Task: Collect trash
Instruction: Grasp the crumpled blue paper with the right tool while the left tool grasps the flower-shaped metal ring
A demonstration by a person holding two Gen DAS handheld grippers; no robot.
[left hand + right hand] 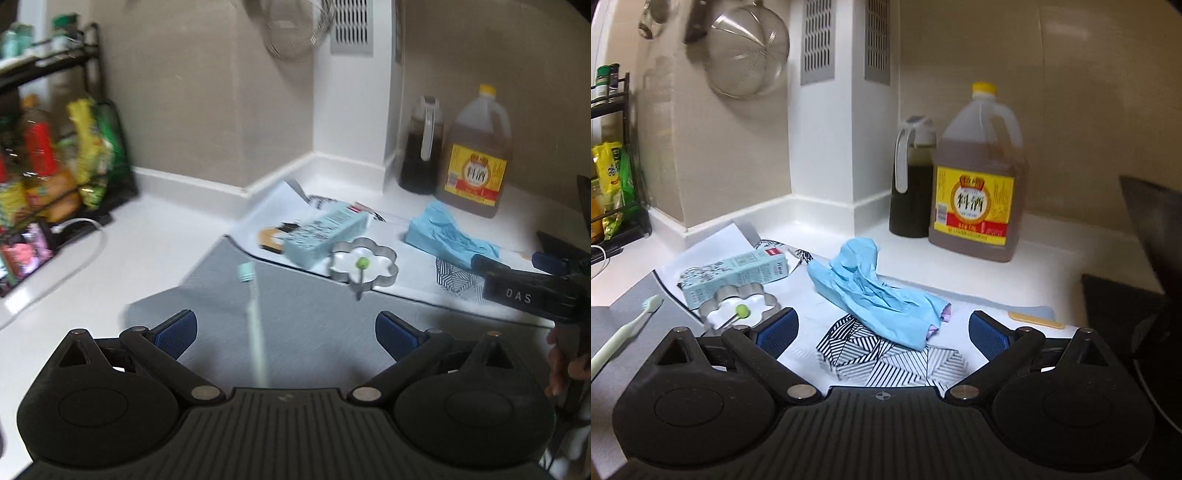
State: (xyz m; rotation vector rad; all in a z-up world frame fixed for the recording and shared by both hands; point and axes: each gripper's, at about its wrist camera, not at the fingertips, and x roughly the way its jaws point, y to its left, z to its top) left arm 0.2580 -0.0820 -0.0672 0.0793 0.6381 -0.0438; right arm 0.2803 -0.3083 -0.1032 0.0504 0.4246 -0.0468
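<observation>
Blue crumpled glove [877, 286] lies at twelve o'clock off my right gripper [882, 328], carton [735, 275] at ten, toothbrush [253, 314] dead ahead of my left gripper [286, 330]; both spread wide, holding nothing, so I judge collection barely begun, everything left.

The big jug [977, 177] beyond the right tongs [882, 332] bears a yellow label with the characters "料酒" (the smaller print is too fine to read). In the left view, white letters "DAS" stand on those tongs' black body, probably part of a longer word.
</observation>
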